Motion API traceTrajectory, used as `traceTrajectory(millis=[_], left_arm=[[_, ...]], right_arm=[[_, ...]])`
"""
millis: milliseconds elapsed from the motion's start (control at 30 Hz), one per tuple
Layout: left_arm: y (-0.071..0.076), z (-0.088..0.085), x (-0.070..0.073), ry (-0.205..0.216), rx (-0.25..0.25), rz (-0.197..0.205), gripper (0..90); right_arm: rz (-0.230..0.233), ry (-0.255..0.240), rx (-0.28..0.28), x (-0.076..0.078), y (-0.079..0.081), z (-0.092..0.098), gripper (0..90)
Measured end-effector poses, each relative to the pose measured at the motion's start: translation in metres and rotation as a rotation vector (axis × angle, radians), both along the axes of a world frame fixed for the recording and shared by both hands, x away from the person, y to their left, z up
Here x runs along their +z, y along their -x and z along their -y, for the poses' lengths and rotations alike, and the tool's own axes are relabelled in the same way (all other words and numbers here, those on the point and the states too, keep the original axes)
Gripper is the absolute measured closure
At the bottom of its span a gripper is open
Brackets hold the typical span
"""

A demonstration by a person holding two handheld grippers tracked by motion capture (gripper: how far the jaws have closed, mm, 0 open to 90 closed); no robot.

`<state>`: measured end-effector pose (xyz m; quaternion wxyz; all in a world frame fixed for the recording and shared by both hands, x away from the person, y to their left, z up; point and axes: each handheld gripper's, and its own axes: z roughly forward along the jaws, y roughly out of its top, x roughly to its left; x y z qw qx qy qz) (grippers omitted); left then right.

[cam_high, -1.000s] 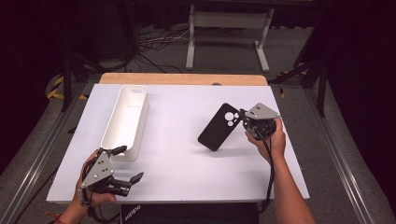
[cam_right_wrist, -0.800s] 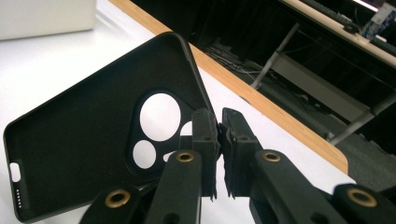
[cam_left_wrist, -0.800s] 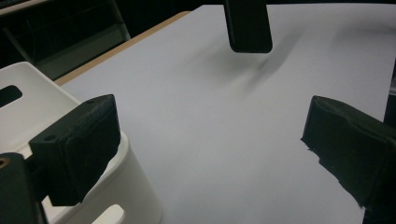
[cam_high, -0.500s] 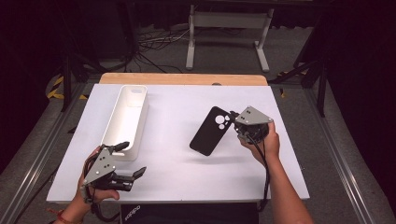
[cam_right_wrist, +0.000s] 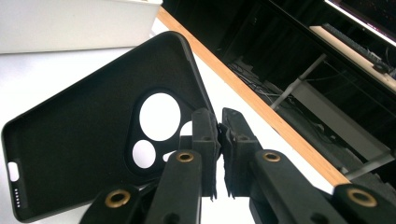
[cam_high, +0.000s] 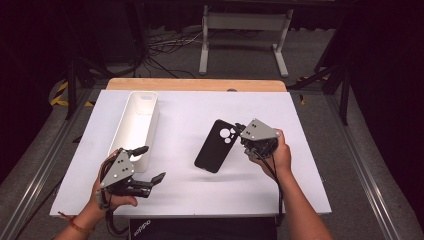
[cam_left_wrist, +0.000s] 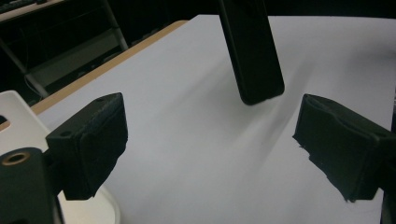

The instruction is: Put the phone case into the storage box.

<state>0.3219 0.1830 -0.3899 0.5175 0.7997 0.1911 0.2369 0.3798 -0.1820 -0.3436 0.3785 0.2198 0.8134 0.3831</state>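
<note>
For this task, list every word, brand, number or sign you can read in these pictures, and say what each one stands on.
"adidas": white letters on the dark garment at the near table edge in the high view; small, so the reading is not certain.
Black phone case: no print to be seen.
White tray: no print to be seen.

The black phone case (cam_left_wrist: 252,51) is cut off by the top edge.

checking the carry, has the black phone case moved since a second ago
Yes. In the high view the black phone case, clamped in the right gripper, has shifted left, closer to the white bin, which stayed put.
</note>
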Motion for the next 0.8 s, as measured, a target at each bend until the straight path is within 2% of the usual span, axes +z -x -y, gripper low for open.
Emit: traceTrajectory(millis=[33, 100, 167, 267, 400, 467, 533, 567, 800], left_arm=[[-0.004, 0.006, 0.003, -0.015, -0.01, 0.002, 10.7], [-0.007, 0.011, 0.004, -0.018, -0.015, 0.001, 10.7], [-0.013, 0.023, 0.007, -0.022, -0.031, 0.005, 10.8], [-0.019, 0.031, 0.01, 0.004, -0.054, 0.014, 11.9], [-0.025, 0.04, 0.015, 0.025, -0.056, 0.012, 12.4], [-0.029, 0.045, 0.018, 0.018, -0.056, 0.014, 12.9], [-0.032, 0.049, 0.019, 0.011, -0.052, 0.003, 13.8], [-0.035, 0.052, 0.019, 0.021, -0.058, -0.007, 14.1], [-0.045, 0.065, 0.016, 0.002, -0.074, -0.047, 21.6]], right_arm=[[0.001, 0.004, 0.009, 0.0, 0.001, -0.002, 85.3], [0.006, 0.011, 0.018, -0.001, 0.003, -0.004, 85.3], [0.01, 0.016, 0.032, -0.001, 0.005, -0.008, 85.3], [0.013, 0.022, 0.048, -0.001, 0.008, -0.012, 85.2], [0.018, 0.032, 0.066, -0.002, 0.011, -0.018, 85.3], [0.022, 0.041, 0.074, -0.002, 0.013, -0.021, 85.3], [0.03, 0.05, 0.081, -0.002, 0.015, -0.025, 85.3], [0.031, 0.053, 0.084, -0.002, 0.016, -0.026, 85.3], [0.062, 0.087, 0.105, -0.005, 0.021, -0.037, 85.3]])
